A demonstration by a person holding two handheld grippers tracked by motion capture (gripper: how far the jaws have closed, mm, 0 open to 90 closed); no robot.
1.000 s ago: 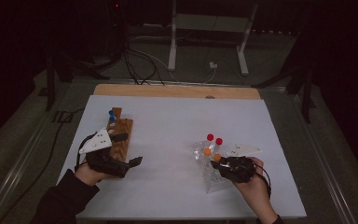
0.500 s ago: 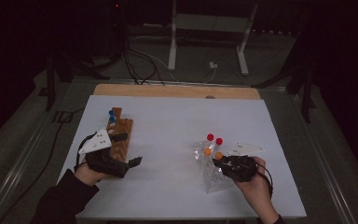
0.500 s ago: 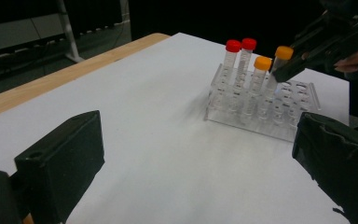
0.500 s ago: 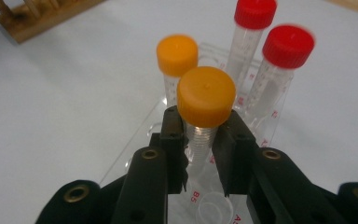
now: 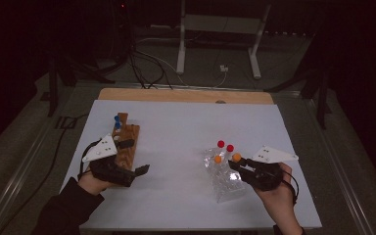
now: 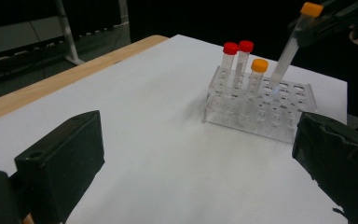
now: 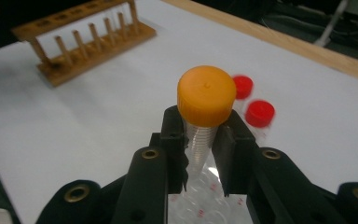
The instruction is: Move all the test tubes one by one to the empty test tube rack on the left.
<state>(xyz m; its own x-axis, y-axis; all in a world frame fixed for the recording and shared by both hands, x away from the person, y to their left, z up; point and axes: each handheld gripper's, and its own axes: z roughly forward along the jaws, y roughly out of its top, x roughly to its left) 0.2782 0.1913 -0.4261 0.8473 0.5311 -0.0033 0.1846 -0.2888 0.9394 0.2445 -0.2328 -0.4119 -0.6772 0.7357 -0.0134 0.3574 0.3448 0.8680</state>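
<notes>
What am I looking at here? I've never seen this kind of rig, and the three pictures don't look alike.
There is no robot: a person sits at a white table holding a two-fingered gripper in each hand. The high view looks down from above the person; the other two pictures come from cameras riding on the grippers.

The right gripper is shut on an orange-capped tube, gripped just under the cap, tilted above a clear plastic rack. Whether its tip has left the rack I cannot tell. Two red-capped tubes and another orange-capped one stand in that rack.

The left gripper rests beside a wooden rack holding blue-capped tubes; its fingers stand open with nothing between them.
</notes>
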